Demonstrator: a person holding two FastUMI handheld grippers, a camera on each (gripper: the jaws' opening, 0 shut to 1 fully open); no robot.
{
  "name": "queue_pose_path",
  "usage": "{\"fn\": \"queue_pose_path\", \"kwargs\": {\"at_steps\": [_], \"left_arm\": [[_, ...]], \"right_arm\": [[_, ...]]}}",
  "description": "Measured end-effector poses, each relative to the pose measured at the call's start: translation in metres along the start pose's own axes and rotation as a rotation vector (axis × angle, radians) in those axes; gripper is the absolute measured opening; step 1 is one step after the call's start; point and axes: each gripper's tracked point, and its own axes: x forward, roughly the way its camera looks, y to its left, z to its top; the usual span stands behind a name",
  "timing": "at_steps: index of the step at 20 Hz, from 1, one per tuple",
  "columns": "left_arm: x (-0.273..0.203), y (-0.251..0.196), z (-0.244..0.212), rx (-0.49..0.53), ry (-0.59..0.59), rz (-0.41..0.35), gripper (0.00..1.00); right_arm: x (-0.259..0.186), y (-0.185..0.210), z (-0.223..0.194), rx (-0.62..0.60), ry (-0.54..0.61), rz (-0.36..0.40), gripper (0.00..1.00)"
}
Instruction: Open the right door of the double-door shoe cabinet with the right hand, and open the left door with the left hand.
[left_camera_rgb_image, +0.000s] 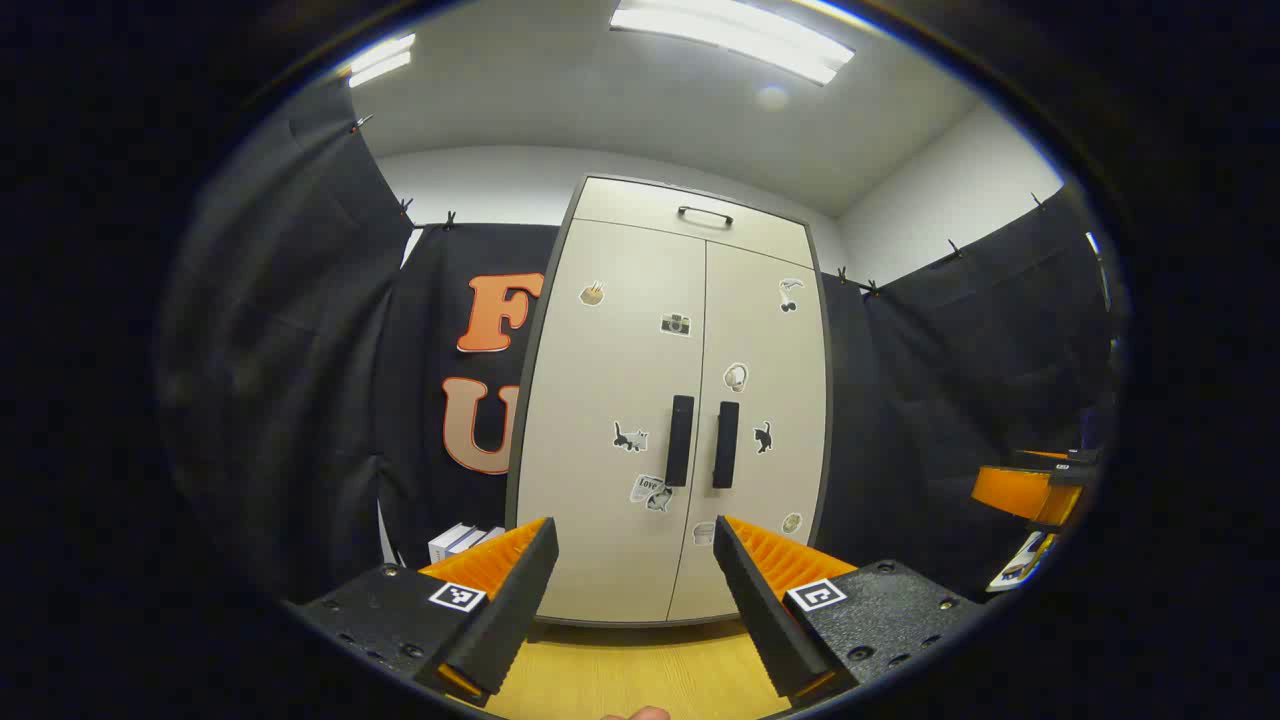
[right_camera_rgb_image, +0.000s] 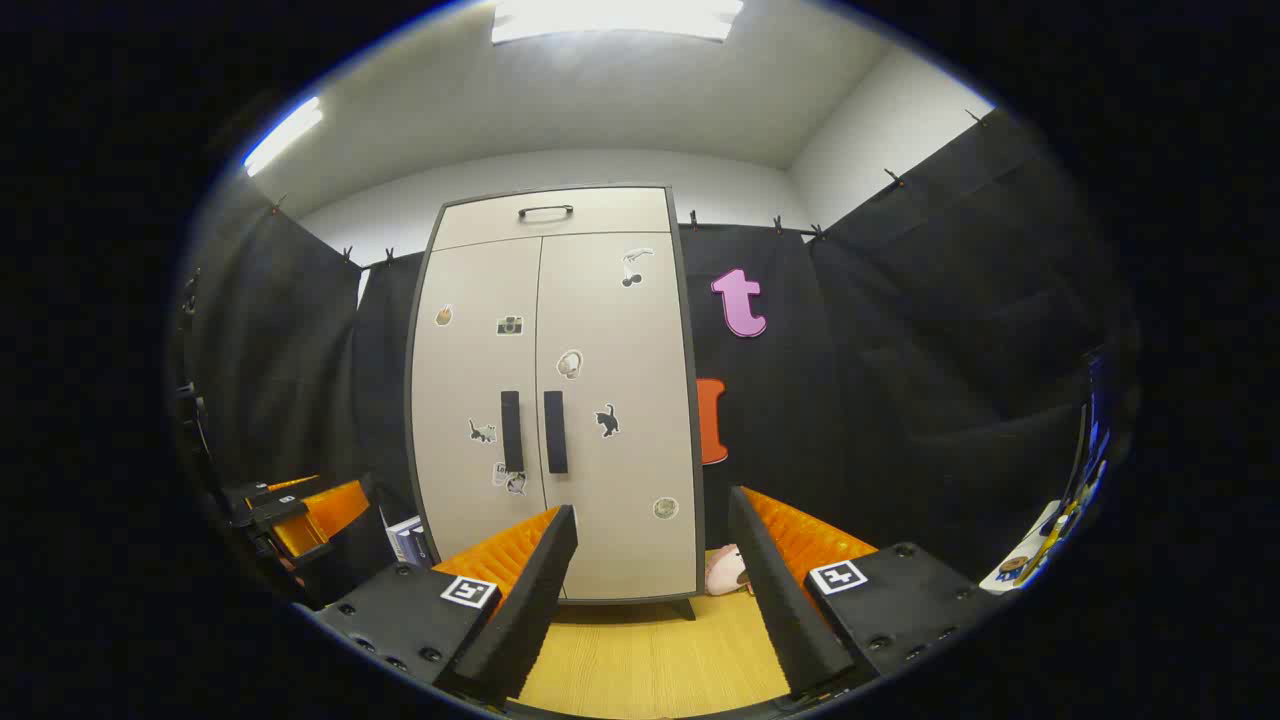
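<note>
Left gripper (left_camera_rgb_image: 635, 560): fingers spread wide at the bottom of the left gripper view, nothing between them, touching nothing. The shoe cabinet (left_camera_rgb_image: 670, 400) stands straight ahead in the centre of the frame, well apart from the fingertips, on a light wooden floor (left_camera_rgb_image: 640, 670). Both doors shut. Left door (left_camera_rgb_image: 610, 400) and right door (left_camera_rgb_image: 765, 400) meet at a centre seam; the two dark vertical handles sit on either side of it, left handle (left_camera_rgb_image: 680, 440) and right handle (left_camera_rgb_image: 726, 444), above the gap between the fingers. A top panel with a dark horizontal handle (left_camera_rgb_image: 705, 214) runs above the doors. Small stickers are scattered over both doors. White boxes (left_camera_rgb_image: 460, 540) lie on the floor at the cabinet's lower left. The right gripper shows at the right edge of the frame.

Right gripper (right_camera_rgb_image: 650, 565): fingers likewise spread wide at the bottom of the right gripper view, empty, touching nothing. Here the cabinet sits left of centre, well apart from the fingertips. Its two handles lie up and left of the left fingertip. A pink soft object (right_camera_rgb_image: 725, 572) lies on the floor just beside the cabinet's lower right corner, seen between the fingers. The left gripper shows at the lower left edge of the frame.

Cabinet contents: cannot tell, the doors are closed.
</note>
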Motion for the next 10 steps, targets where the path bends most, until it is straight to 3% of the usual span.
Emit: {"fn": "queue_pose_path", "kwargs": {"at_steps": [10], "left_arm": [[-0.0029, 0.0009, -0.0006, -0.004, 0.005, -0.002, 0.94]], "right_arm": [[-0.0031, -0.0006, 0.0007, -0.001, -0.001, -0.004, 0.98]]}}
